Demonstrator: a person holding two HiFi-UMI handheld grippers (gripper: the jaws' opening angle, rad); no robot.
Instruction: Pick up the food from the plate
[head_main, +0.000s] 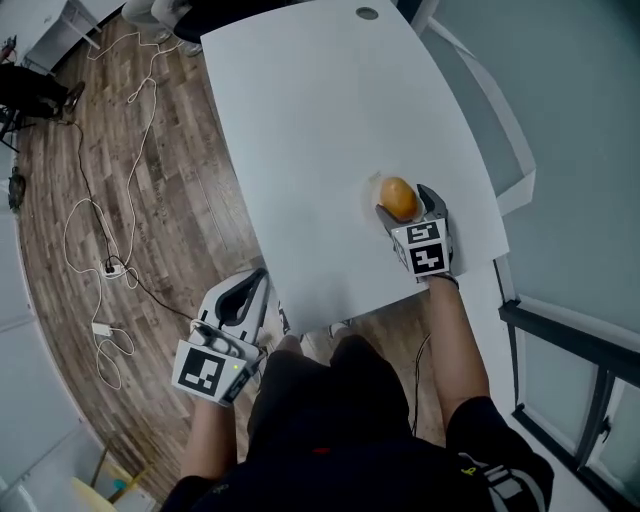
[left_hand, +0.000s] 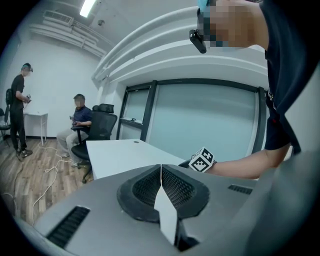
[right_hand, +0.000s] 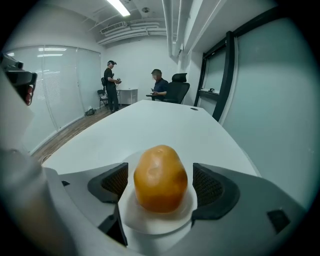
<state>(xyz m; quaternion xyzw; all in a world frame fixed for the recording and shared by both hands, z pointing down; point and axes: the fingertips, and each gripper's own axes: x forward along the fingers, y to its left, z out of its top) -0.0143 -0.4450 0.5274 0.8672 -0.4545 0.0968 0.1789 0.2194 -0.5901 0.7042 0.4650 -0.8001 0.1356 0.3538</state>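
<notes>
An orange-brown, egg-shaped piece of food (head_main: 398, 197) (right_hand: 160, 177) stands on a small white plate (head_main: 374, 186) (right_hand: 150, 226) near the right edge of the white table (head_main: 300, 120). My right gripper (head_main: 407, 203) (right_hand: 160, 186) is open, with one jaw on each side of the food and a small gap at each pad. My left gripper (head_main: 256, 282) (left_hand: 161, 168) is shut with nothing in it, held off the table's near left corner above the wooden floor.
Cables and a power strip (head_main: 110, 266) lie on the floor left of the table. A glass wall runs close along the table's right side (head_main: 560, 150). At the far end a person sits in an office chair (right_hand: 167, 90) and another person stands (right_hand: 110, 85).
</notes>
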